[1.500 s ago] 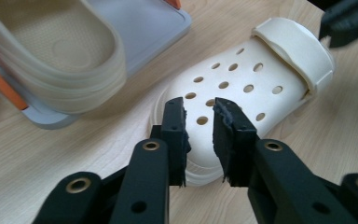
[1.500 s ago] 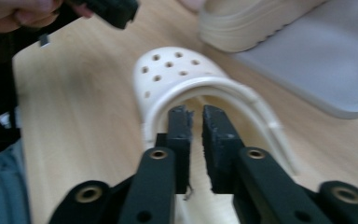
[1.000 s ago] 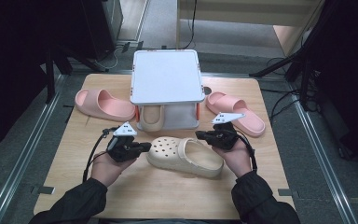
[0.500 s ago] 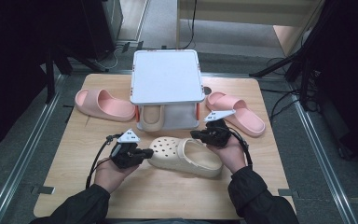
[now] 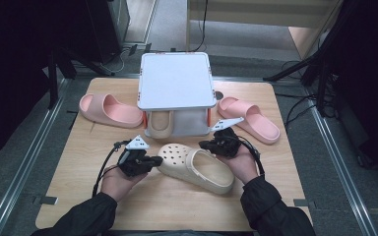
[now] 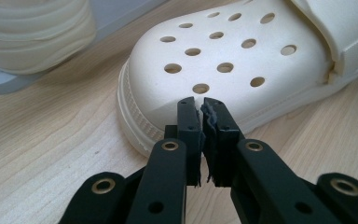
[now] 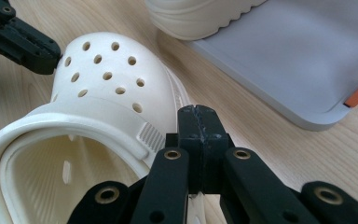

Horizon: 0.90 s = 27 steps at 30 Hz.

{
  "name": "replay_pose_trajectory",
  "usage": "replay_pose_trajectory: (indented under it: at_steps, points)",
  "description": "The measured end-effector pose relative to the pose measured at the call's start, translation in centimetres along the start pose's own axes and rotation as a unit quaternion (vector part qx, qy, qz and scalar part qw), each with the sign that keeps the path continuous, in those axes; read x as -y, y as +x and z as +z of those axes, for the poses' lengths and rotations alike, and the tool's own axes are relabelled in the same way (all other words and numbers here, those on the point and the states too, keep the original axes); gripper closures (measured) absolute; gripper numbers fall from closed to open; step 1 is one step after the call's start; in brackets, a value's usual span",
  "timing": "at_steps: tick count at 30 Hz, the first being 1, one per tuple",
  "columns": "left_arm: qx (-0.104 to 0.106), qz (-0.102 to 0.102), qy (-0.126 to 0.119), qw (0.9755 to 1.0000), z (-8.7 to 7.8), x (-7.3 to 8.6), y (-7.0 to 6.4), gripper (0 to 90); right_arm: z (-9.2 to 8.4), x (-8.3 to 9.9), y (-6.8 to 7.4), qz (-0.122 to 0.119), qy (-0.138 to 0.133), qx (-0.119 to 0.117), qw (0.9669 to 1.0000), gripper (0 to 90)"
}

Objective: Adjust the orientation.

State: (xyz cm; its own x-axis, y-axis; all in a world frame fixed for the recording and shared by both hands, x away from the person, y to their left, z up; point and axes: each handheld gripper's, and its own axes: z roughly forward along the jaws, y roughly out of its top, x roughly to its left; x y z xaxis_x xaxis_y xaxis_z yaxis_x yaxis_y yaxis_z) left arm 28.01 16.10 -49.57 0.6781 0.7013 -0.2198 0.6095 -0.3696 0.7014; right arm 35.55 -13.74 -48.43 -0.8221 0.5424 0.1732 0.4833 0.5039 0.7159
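- Cream clog (image 5: 197, 166) lies mid-table, nearer the table's (image 5: 78, 206) front edge, toe toward my left.
- My left gripper (image 6: 199, 112) touches its toe, jaws nearly closed, holding nothing.
- My right gripper (image 7: 198, 122), jaws pressed together and empty, sits beside the clog's far side.
- Bare wood runs along the front edge; the white rack (image 5: 176, 81) crowds behind.

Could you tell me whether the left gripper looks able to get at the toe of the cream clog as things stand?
Probably yes. The left gripper sits right at the toe of the cream clog, with only bare table around it. Its jaws are nearly shut with nothing between them, so they would have to open wider to grip.
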Motion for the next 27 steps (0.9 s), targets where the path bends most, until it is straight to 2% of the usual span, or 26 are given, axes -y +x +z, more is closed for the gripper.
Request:
replay_pose_trajectory:
  at_steps: [8,15,17,22,27]
  points:
    - [0.003,0.002,0.002,1.0,0.9,-0.7,0.1,83.9,-0.4,0.6,0.6,-0.001,0.005,0.003,1.0,90.0]
    - [0.013,0.009,0.002,0.9999,2.1,-1.7,0.2,83.5,-1.1,1.5,1.1,0.017,-0.003,0.005,0.9998,90.0]
    - [0.009,0.013,0.001,0.9999,2.5,-2.0,0.1,83.2,-1.2,1.8,1.5,0.022,-0.003,0.012,0.9997,90.0]
    - [0.018,0.006,0.0,0.9998,3.1,-2.8,0.7,83.5,-1.6,2.6,2.0,0.039,-0.009,0.011,0.9991,90.0]
    - [0.023,0.009,-0.008,0.9997,3.9,-3.5,1.1,84.5,-1.9,3.1,2.7,0.046,-0.011,0.014,0.9988,90.0]
